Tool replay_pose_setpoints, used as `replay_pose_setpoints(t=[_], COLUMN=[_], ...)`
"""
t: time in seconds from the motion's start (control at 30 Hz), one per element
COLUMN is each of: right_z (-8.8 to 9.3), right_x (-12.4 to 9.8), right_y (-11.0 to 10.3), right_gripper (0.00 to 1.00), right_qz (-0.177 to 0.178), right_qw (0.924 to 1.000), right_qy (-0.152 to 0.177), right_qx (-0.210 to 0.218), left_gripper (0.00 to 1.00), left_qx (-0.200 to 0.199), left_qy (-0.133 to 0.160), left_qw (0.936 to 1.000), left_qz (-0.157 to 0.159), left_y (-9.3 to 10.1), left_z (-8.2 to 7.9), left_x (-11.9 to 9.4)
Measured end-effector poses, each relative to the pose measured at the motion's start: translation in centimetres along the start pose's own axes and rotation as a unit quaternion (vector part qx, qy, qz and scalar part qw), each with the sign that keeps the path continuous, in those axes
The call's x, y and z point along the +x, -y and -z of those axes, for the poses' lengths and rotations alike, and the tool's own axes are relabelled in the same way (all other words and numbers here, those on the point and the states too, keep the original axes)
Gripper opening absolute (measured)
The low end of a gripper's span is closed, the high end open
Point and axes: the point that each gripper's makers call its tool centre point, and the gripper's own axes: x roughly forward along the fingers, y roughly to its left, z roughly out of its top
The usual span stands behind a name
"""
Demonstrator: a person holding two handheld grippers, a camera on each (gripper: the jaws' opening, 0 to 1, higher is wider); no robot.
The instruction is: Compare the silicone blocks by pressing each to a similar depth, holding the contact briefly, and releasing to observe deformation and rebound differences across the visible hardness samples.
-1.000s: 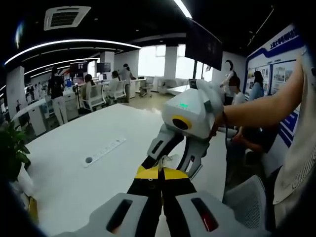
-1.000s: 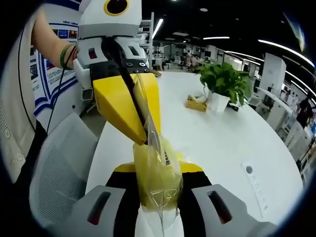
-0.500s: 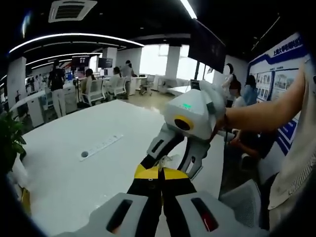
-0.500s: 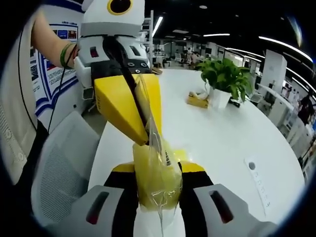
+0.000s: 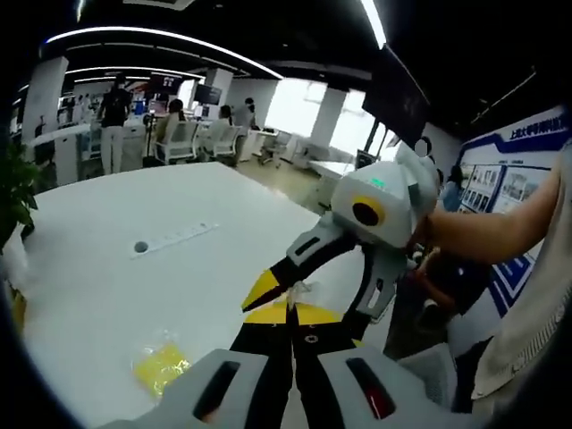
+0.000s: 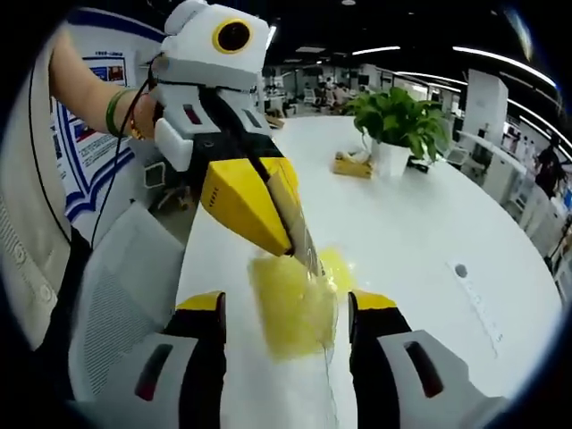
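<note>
Open-plan office is seen behind a long white counter [image 5: 107, 277], with seated and standing people at desks far back in the left gripper view. A potted plant [image 6: 398, 121] and a small yellow box [image 6: 351, 164] beside it are set on the counter in the right gripper view; a strip with a round socket [image 5: 170, 243] is set into the counter top.

Left gripper [image 6: 290, 237] is seen pressed together on the top edge of a clear plastic bag [image 6: 315, 268], and a yellow silicone block [image 6: 290, 304] inside that bag is hung from it above the counter edge. In the left gripper view the same gripper's yellow-tipped jaws are closed, with a bit of clear plastic showing at their tips.

Right gripper [image 6: 286, 308] is spread wide, jaws standing on either side of the bagged block and apart from it. From the left gripper view the right gripper [image 5: 308, 286] is seen coming in from the right, held by a person's hand [image 5: 429, 246], jaws apart.

A second yellow silicone block [image 5: 161, 366], also in a clear bag, is lying flat on the counter at lower left of the left gripper view, well apart from both grippers.

A grey mesh chair [image 6: 116, 304] is placed beside the counter.
</note>
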Motion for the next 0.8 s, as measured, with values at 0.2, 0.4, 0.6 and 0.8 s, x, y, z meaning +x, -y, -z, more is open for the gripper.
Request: replay_pose_setpoints(t=[0.2,0.4,0.6,0.8], right_z=[0.5,2.6,4.4,5.7], right_x=[-2.6,-7.6,-11.4,-14.3], right_y=[-0.3,0.7,-0.2,-1.6], right_gripper=[0.67,0.75,0.89,0.89], right_qz=[0.048,0.166,0.239,0.288], right_qw=[0.9963,0.9776,0.9489,0.9159], right_qy=[0.049,0.093,0.125,0.162], right_qx=[0.053,0.090,0.164,0.228], left_gripper=[0.00,0.00,0.00,0.00], left_qx=[-0.020,-0.032,-0.047,-0.092], left_qy=[-0.003,-0.003,-0.003,0.008], left_qw=[0.9998,0.9995,0.9989,0.9957], left_qz=[-0.003,-0.006,-0.002,0.006], left_y=[-0.4,-0.5,-0.4,-0.5], left_z=[1.0,1.8,2.6,3.2], left_x=[0.9,2.5,5.3,8.0])
